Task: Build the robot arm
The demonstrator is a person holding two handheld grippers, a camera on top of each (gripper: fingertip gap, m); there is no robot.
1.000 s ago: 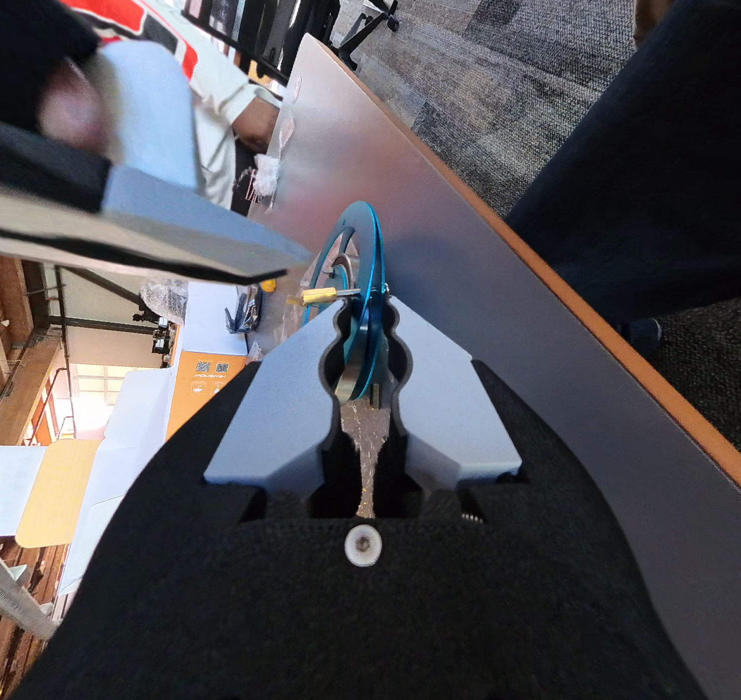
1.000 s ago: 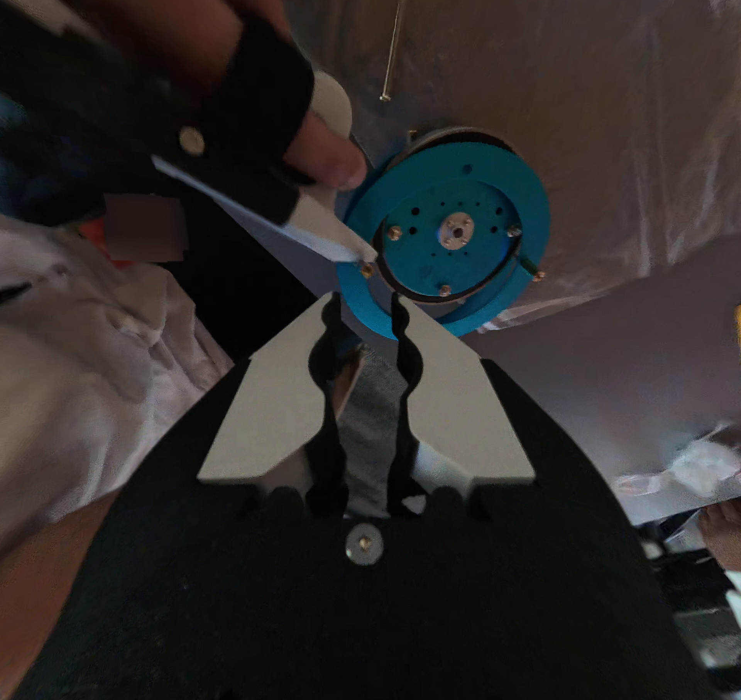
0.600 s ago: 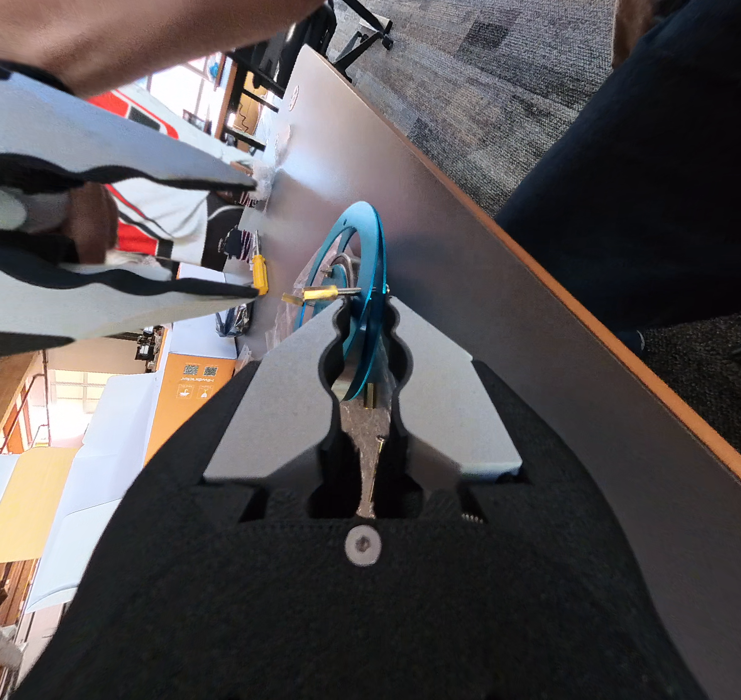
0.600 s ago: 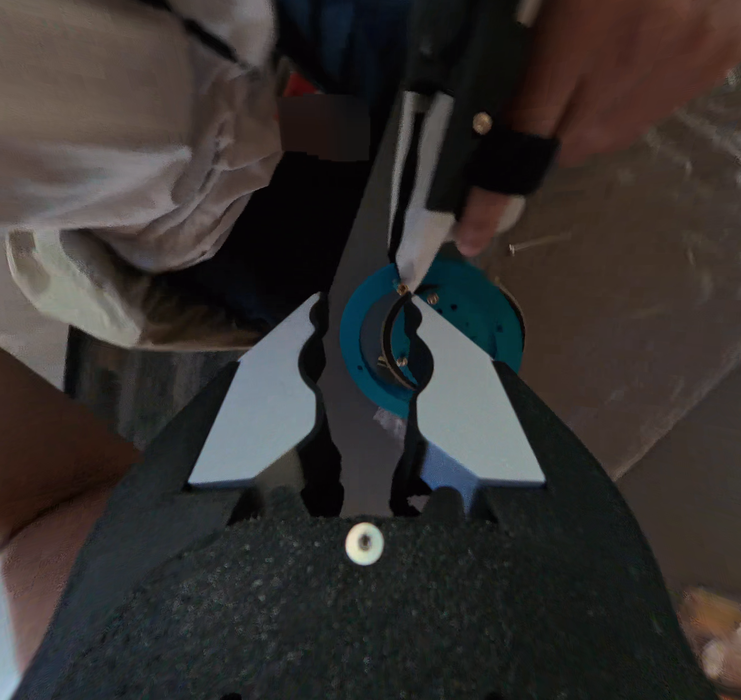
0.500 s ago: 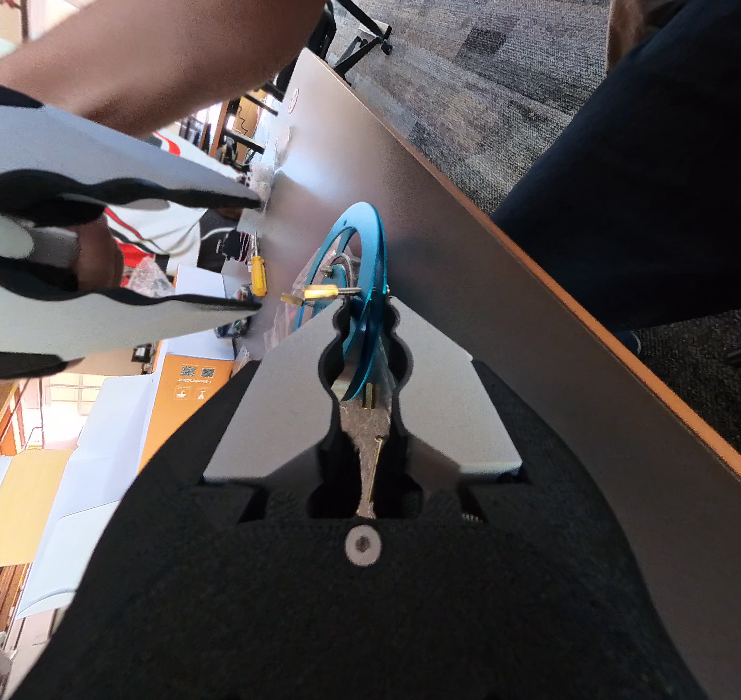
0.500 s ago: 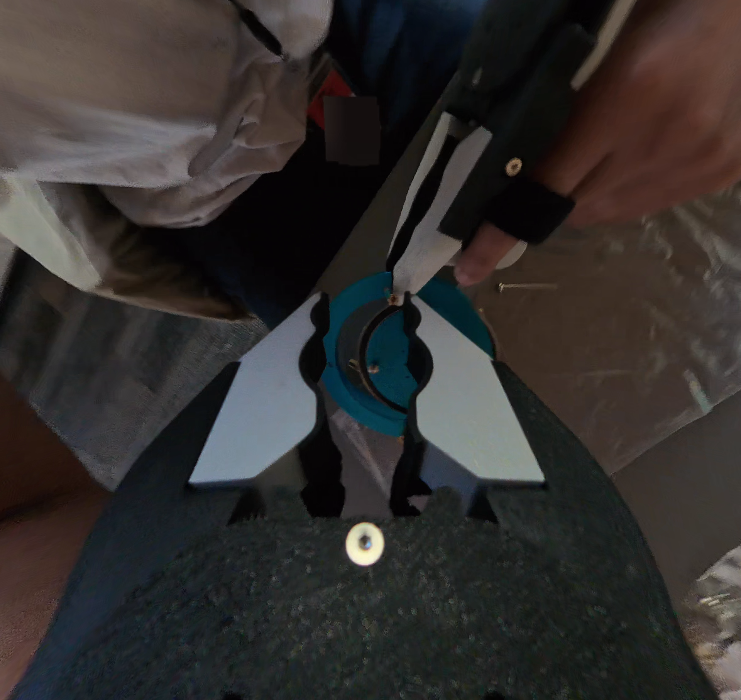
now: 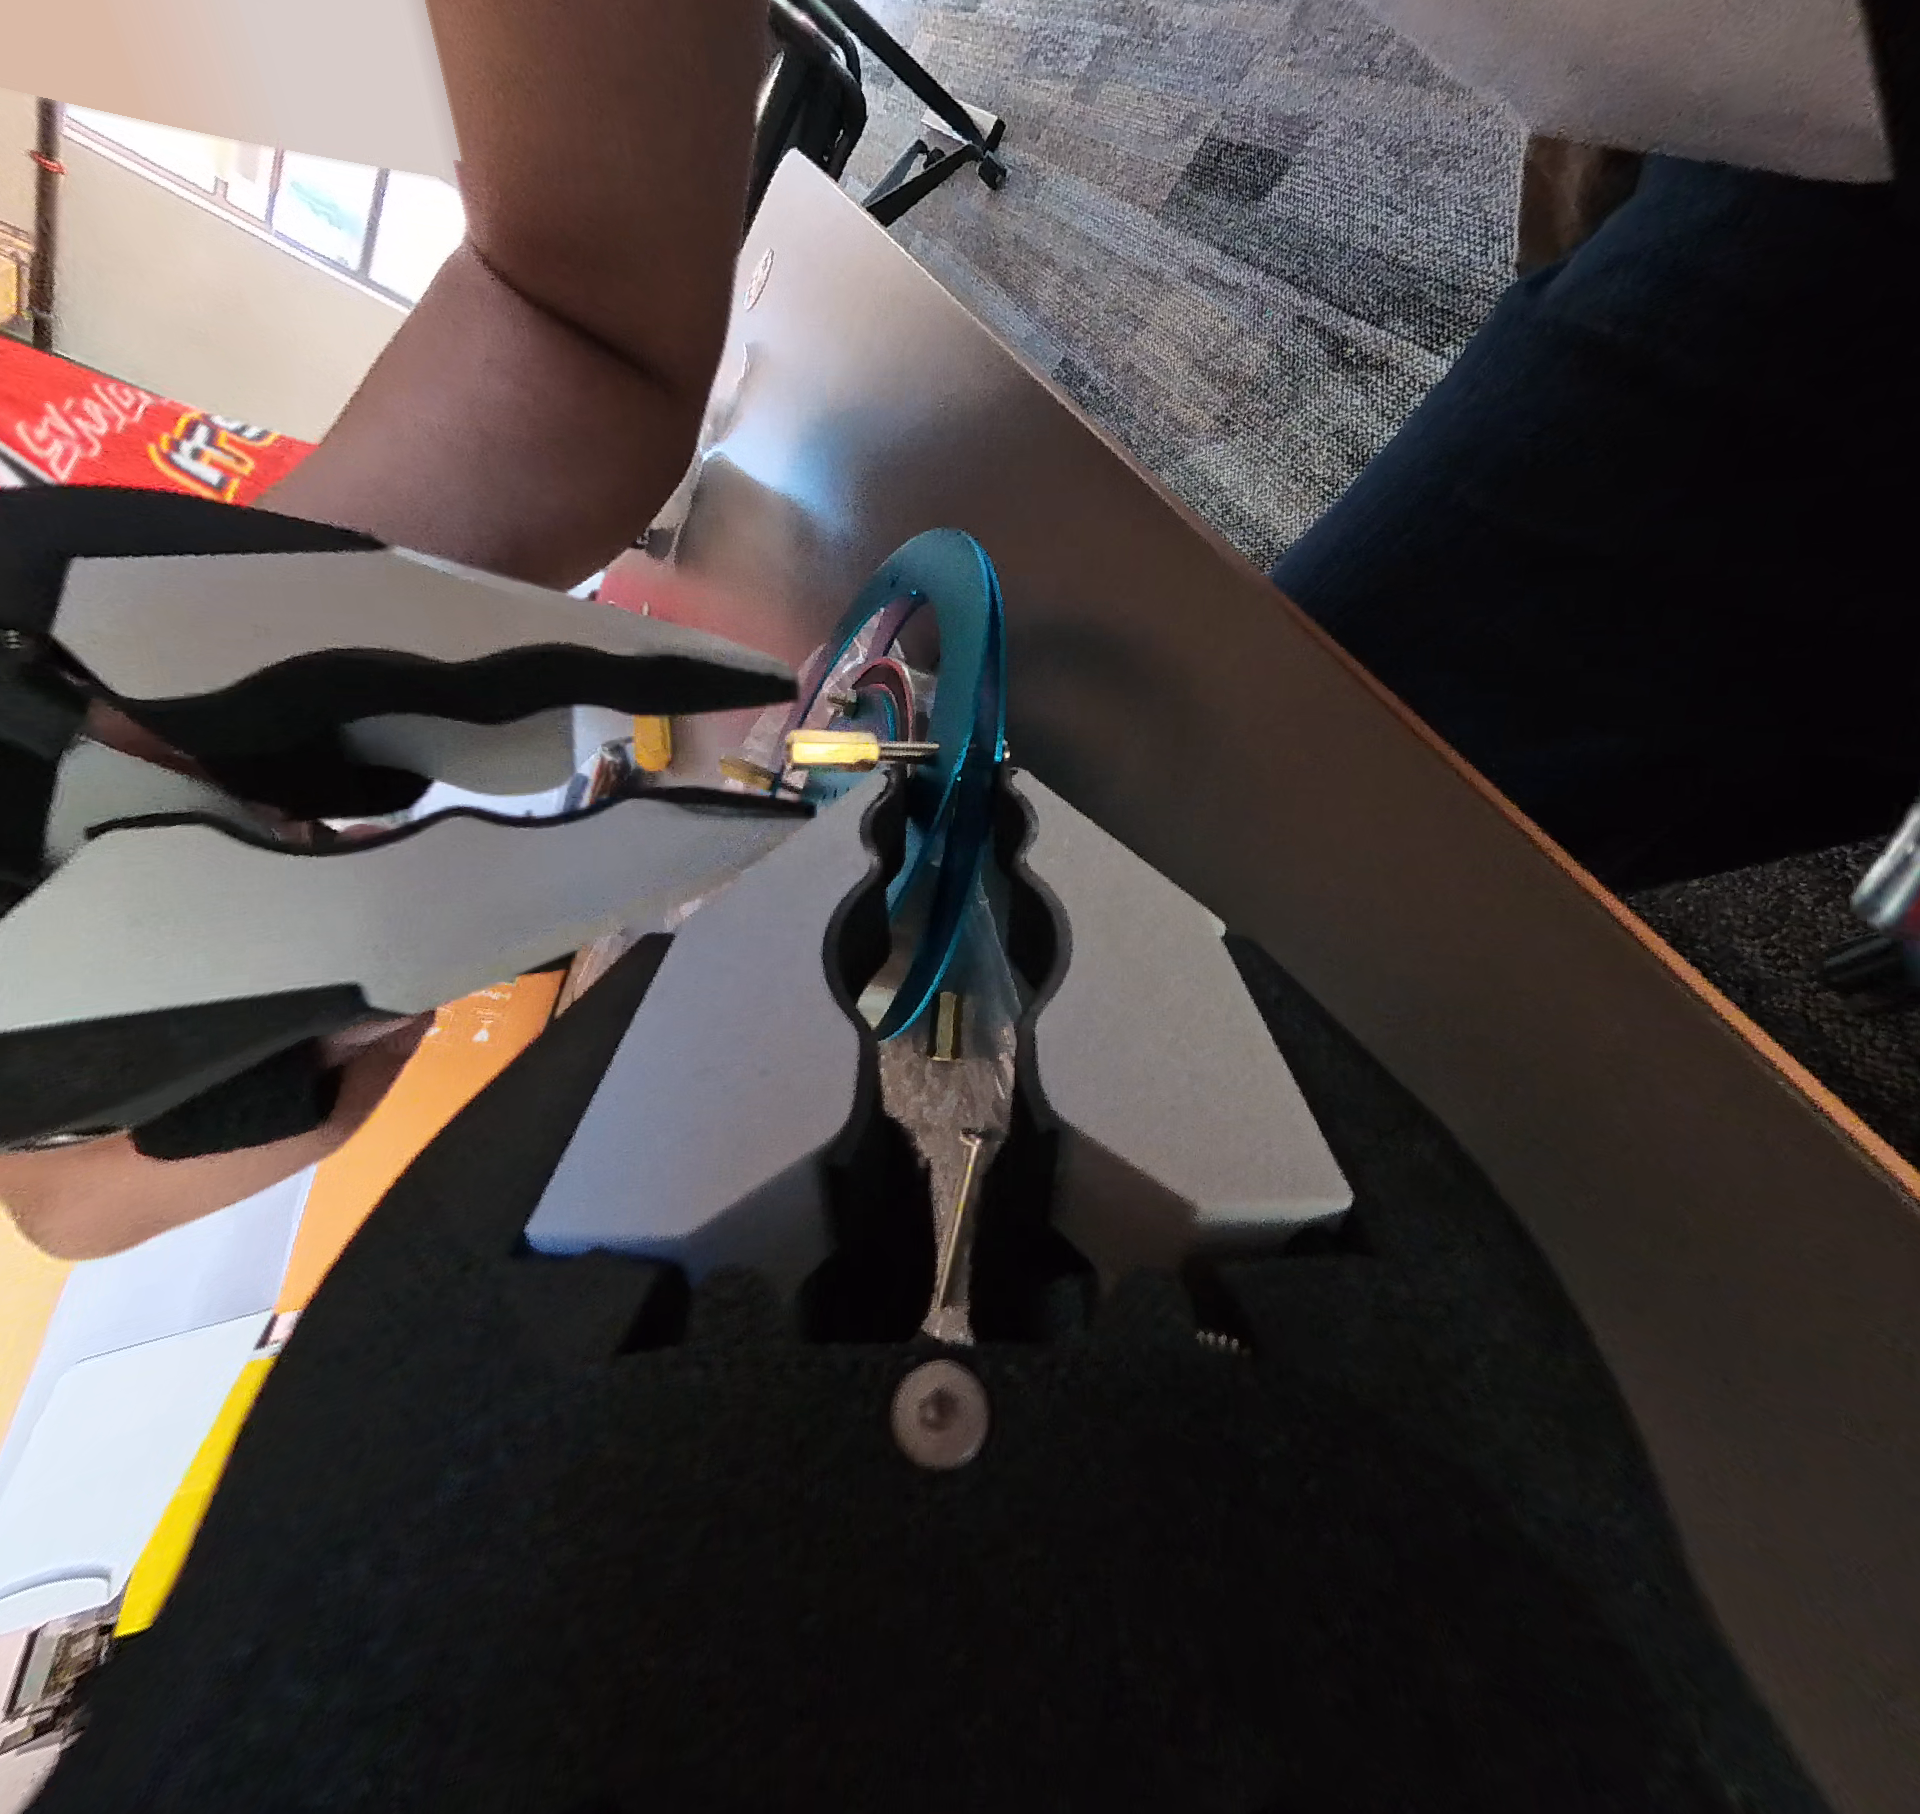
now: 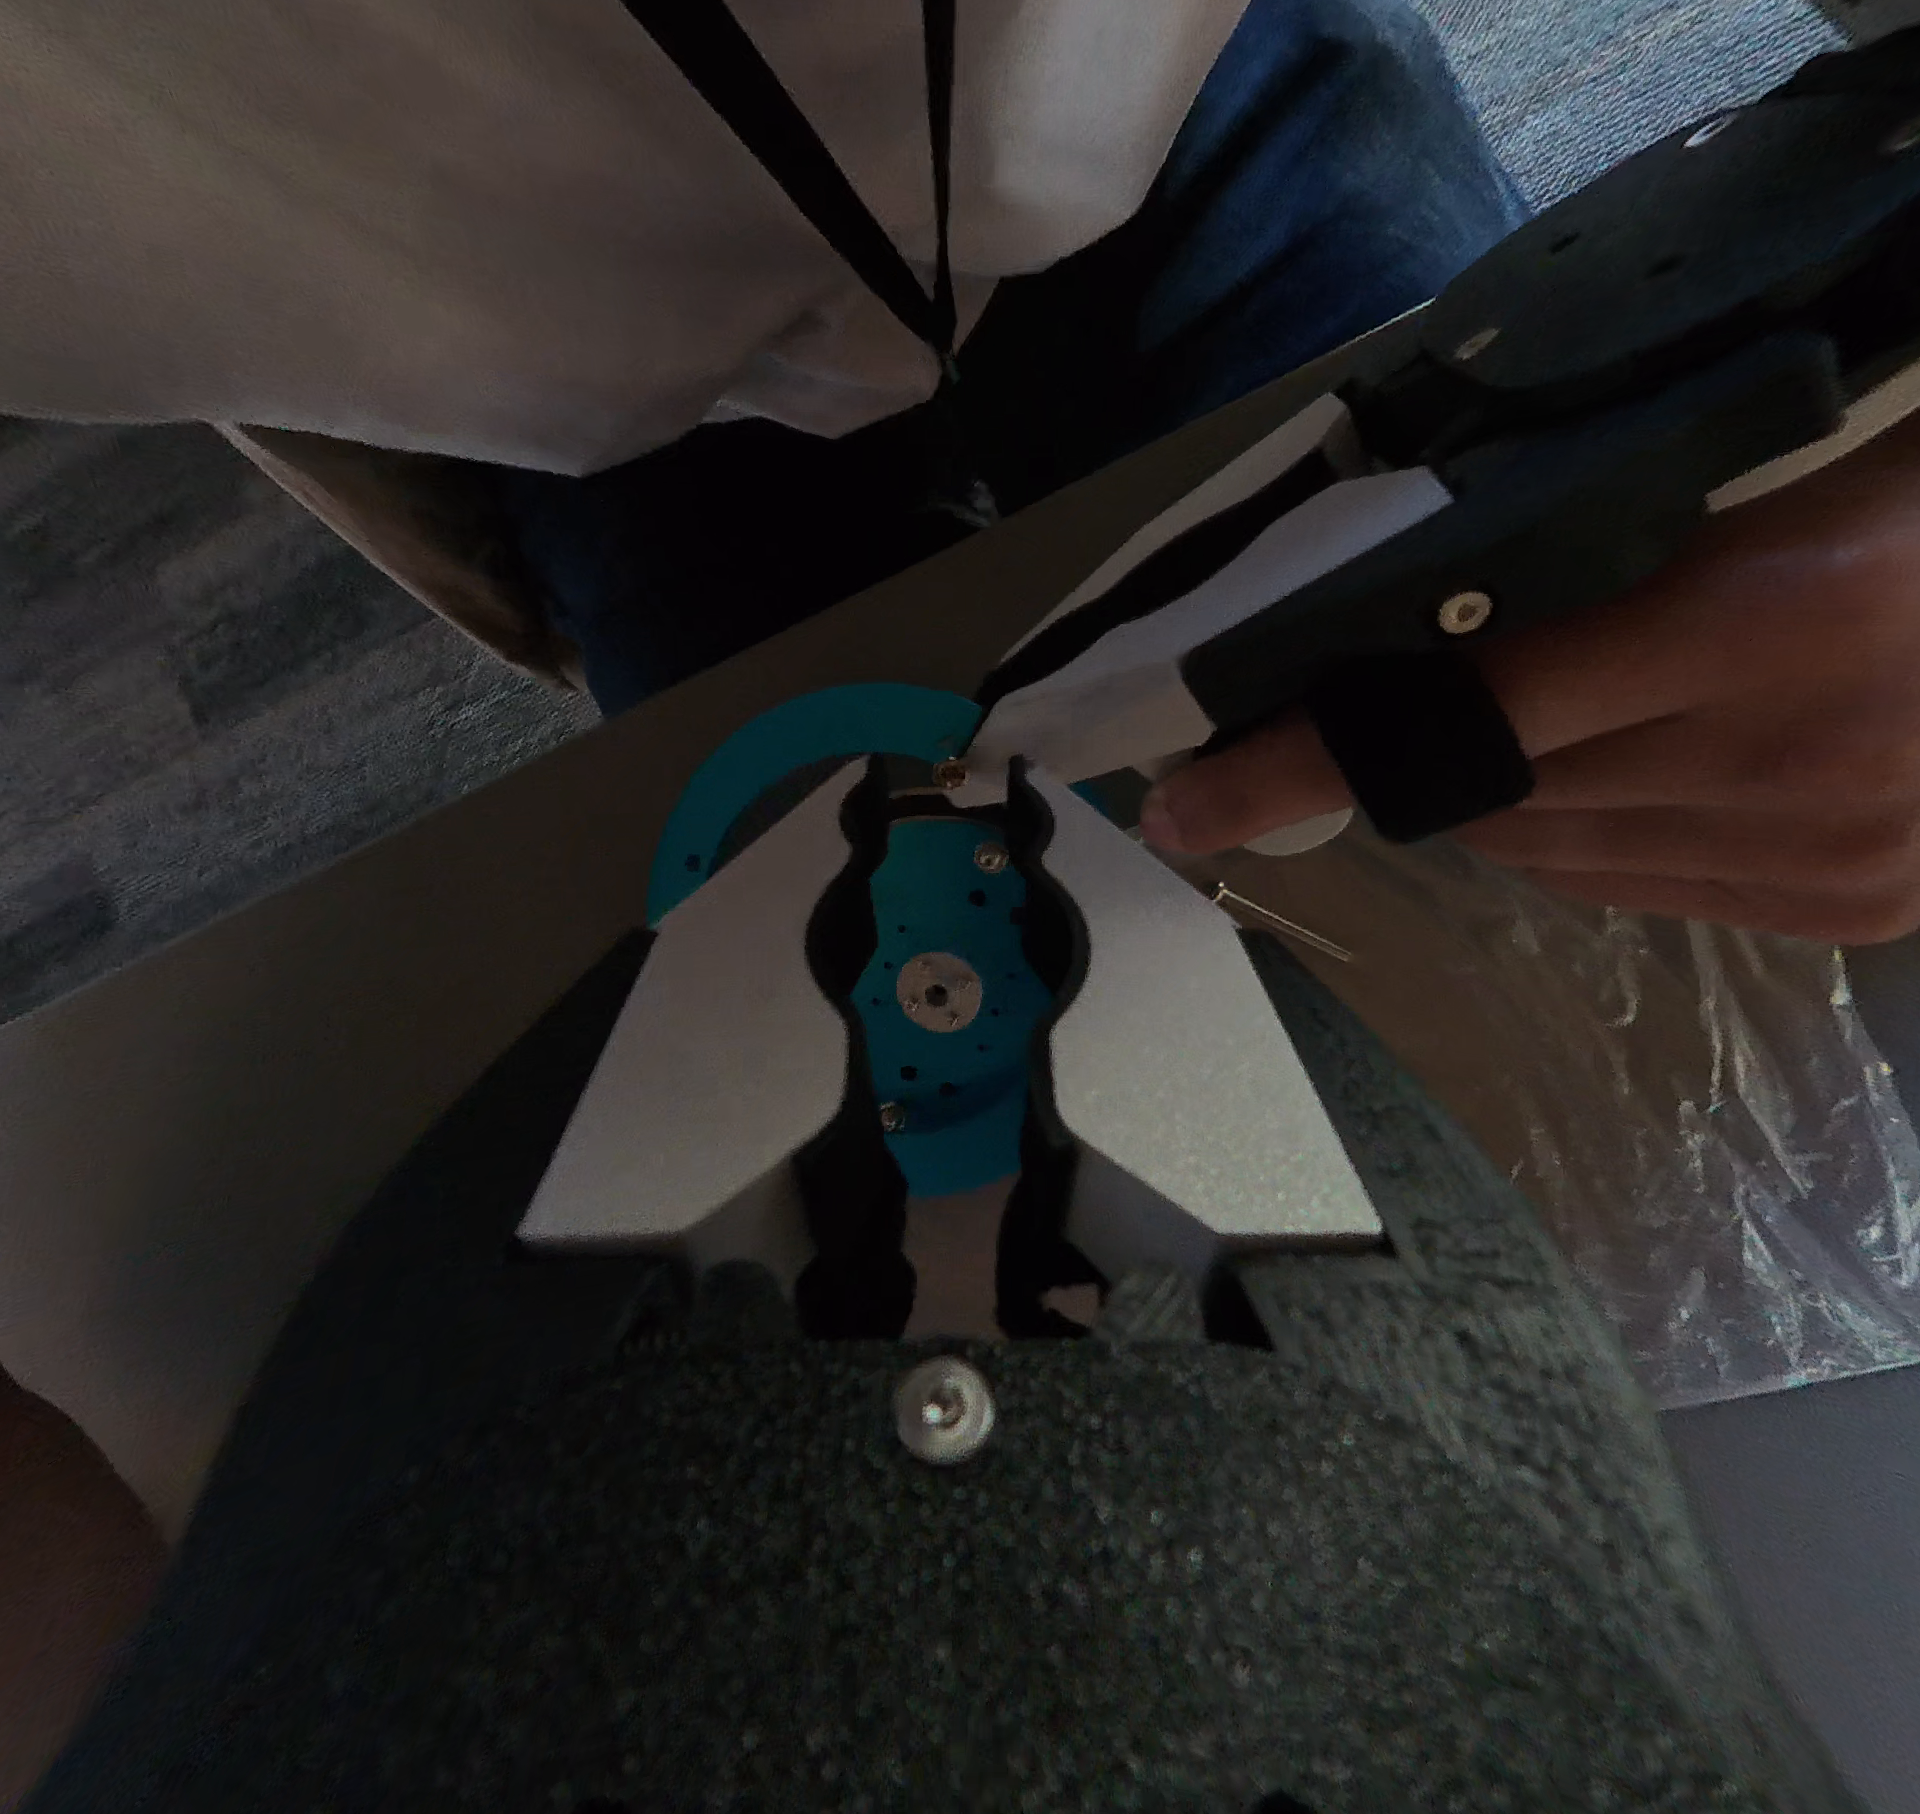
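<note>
A blue metal disc assembly [image 7: 961, 642] stands on edge on the grey table [image 7: 1299, 881], with brass standoffs [image 7: 826, 751] sticking out of its face. My left gripper [image 7: 943, 793] is shut on the disc's rim. My right gripper [image 7: 802, 748] comes in from the left, open, its tips on either side of a standoff. In the right wrist view the right gripper [image 8: 945, 777] is open over the blue inner plate [image 8: 914, 891] and its silver hub [image 8: 938, 990]. The left gripper [image 8: 987, 725] pinches the outer blue ring [image 8: 790, 736] from the right.
A long thin screw [image 8: 1283, 923] lies on a clear plastic bag [image 8: 1558, 1141] beside the disc. A yellow-handled tool [image 7: 649, 730] and an orange box [image 7: 416, 1089] lie farther along. The table edge [image 7: 1558, 860] runs close by, with a person's legs [image 7: 1662, 517] and carpet beyond.
My right gripper has swung in from farther off to the disc and now brackets a brass standoff with its open tips. My left gripper has kept its hold on the disc.
</note>
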